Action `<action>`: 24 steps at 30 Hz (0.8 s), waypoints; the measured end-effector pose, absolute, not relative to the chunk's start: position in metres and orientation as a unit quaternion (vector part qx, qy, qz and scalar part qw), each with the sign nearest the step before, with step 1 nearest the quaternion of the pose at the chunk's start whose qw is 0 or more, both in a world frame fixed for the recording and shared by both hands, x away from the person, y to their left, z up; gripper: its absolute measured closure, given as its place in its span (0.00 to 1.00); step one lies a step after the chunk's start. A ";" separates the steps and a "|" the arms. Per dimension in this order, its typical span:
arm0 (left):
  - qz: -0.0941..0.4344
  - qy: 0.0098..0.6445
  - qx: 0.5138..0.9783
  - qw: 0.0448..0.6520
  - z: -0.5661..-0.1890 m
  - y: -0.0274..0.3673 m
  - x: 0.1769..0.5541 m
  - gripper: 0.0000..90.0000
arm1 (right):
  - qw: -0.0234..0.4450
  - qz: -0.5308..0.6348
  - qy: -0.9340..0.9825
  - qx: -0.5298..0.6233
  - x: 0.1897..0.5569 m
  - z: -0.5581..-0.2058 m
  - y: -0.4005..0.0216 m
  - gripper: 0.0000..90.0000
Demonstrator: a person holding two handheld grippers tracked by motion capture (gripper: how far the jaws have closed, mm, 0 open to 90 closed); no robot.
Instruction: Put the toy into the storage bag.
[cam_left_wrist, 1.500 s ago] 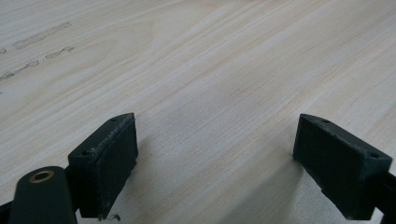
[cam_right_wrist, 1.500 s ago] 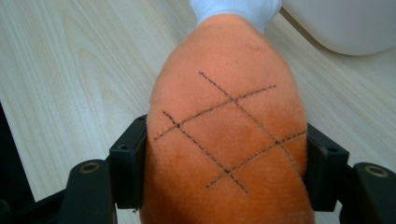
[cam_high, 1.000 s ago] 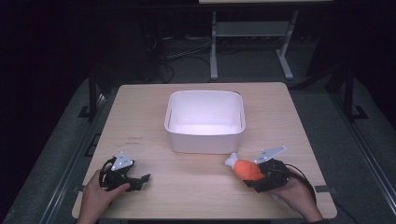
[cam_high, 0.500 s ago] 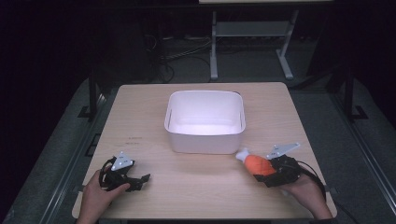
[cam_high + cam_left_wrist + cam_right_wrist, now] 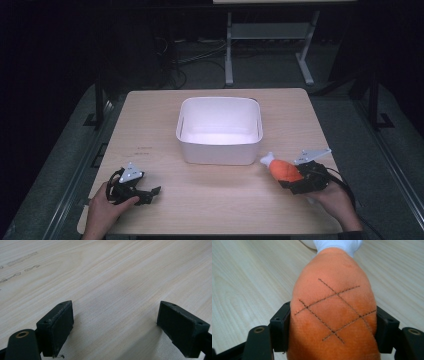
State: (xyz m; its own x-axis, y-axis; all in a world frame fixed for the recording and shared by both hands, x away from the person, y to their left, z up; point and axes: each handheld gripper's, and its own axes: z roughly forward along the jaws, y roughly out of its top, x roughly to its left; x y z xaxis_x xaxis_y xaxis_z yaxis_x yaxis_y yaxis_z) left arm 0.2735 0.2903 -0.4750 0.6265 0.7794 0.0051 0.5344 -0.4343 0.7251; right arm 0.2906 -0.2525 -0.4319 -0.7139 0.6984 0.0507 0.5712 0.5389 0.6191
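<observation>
High view: right hand-held gripper (image 5: 296,181) clamps an orange plush drumstick w/ white tip (image 5: 281,169) just right of the empty white plastic tub (image 5: 220,131) on the light wood table (image 5: 150,120) — likely mid-carry; next probably lift over rim & release. Left gripper view: left hand-held gripper (image 5: 115,327) spread wide, nothing in it. Right gripper view: jaws pinch the toy's sides — tip points away.

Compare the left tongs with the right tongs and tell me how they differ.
The left tongs are open with bare table between the jaws; the right tongs are shut on an orange plush toy. The left tongs sit near the table's front left, away from the white bin; the right tongs sit near its front right corner. Both are hand-held.
</observation>
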 end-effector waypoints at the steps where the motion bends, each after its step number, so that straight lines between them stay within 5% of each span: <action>1: 0.173 0.396 0.829 0.355 -0.475 0.290 0.274 0.15 | 0.103 0.314 0.871 0.364 0.292 -0.431 -0.254 0.34; 24: 0.172 0.395 0.830 0.353 -0.475 0.291 0.274 0.15 | 0.116 0.345 0.859 0.360 0.316 -0.401 -0.272 0.33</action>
